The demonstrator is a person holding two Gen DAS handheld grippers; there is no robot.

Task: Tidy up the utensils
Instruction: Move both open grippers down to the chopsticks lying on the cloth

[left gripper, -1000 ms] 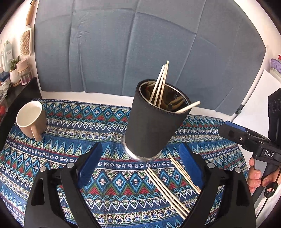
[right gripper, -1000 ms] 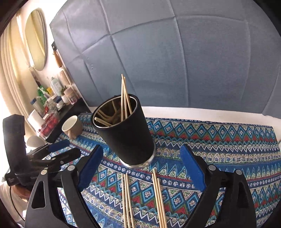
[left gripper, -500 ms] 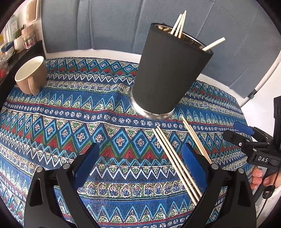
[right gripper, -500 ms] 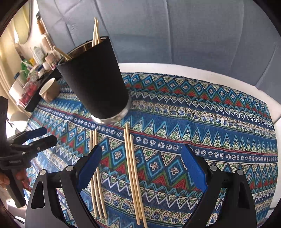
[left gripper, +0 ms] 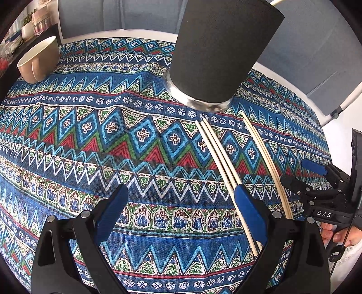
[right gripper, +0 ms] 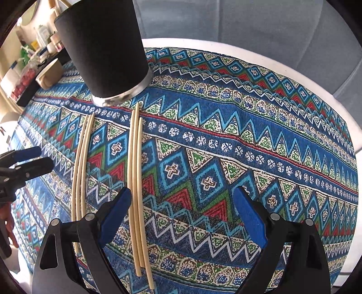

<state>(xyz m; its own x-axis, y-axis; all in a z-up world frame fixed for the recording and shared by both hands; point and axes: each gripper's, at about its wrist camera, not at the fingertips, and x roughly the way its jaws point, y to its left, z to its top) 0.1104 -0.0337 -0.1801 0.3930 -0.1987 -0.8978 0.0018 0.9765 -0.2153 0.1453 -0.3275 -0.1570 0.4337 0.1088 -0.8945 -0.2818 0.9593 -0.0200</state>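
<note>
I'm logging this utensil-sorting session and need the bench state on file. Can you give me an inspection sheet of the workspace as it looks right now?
Surface: round table under a blue, red and green patterned woven cloth, lying flat.
Job's things: black-sleeved metal holder cup, upright; two groups of pale wooden chopsticks flat on the cloth before it, three sticks and a thinner group.
Clutter: beige ceramic mug near the far left edge.
Grippers: left gripper open, empty, its right finger over the three sticks; right gripper open, empty, the three sticks just inside its left finger.
Cables: thin black cord by the right hand.
Surroundings: grey-blue padded wall panel; side shelf with bottles and jars.
</note>
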